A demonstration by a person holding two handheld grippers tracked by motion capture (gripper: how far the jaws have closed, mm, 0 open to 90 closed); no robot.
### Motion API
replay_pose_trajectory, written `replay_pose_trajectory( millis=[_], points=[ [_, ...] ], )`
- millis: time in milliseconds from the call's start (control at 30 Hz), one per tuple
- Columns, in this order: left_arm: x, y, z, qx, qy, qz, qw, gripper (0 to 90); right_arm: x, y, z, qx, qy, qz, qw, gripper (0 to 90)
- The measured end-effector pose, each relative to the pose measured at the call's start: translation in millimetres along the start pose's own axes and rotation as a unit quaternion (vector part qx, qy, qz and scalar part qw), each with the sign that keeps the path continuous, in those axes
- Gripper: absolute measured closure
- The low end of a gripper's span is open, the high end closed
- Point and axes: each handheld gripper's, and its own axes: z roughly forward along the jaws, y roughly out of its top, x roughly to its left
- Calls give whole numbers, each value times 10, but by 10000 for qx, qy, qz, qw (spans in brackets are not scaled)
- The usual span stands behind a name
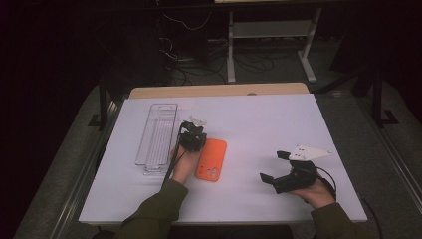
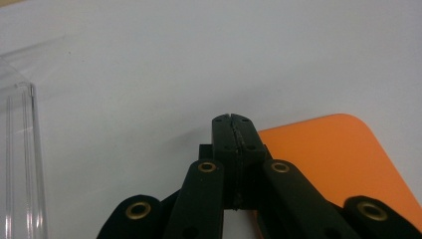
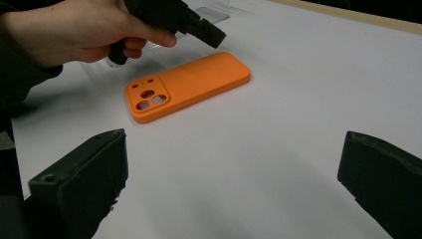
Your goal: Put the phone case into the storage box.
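An orange phone case (image 1: 211, 159) lies back up on the white table, camera holes toward the person. My left gripper (image 1: 192, 130) hovers just left of the case's far end, its jaws pressed together with nothing between them. In the left gripper view the shut tips (image 2: 232, 119) sit beside the case's corner (image 2: 328, 159). From the right gripper view the case (image 3: 194, 82) lies ahead, with the left gripper (image 3: 216, 36) above its far end. My right gripper (image 1: 274, 166) rests open near the front right, apart from the case; its jaws (image 3: 239, 149) stand wide over bare table.
A clear plastic tray (image 1: 157, 139) lies lengthwise to the left of the left hand, its wall close by (image 2: 20, 164). The white table top (image 1: 278, 124) ends in a wooden strip at the far edge. Dark floor, cables and a stand lie beyond.
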Motion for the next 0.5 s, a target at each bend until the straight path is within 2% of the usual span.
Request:
replay_pose_trajectory(
  millis=[33,200,233,300,500],
  points=[
    [-4,-4,9,12,-4,-54,10000,897,0,0,-1,-4,2,7,10000,0],
    [4,-14,33,75,-33,-25,10000,897,0,2,0,5,2,0,10000,0],
    [4,-22,48,87,-67,-96,9999,897,0,2,-1,5,-2,4,10000,0],
    [6,-22,51,97,-74,-101,9999,898,-1,1,0,2,-3,7,10000,0],
    [-26,-15,59,89,-249,-50,9996,899,-1,3,1,6,-2,15,10000,0]
  ],
)
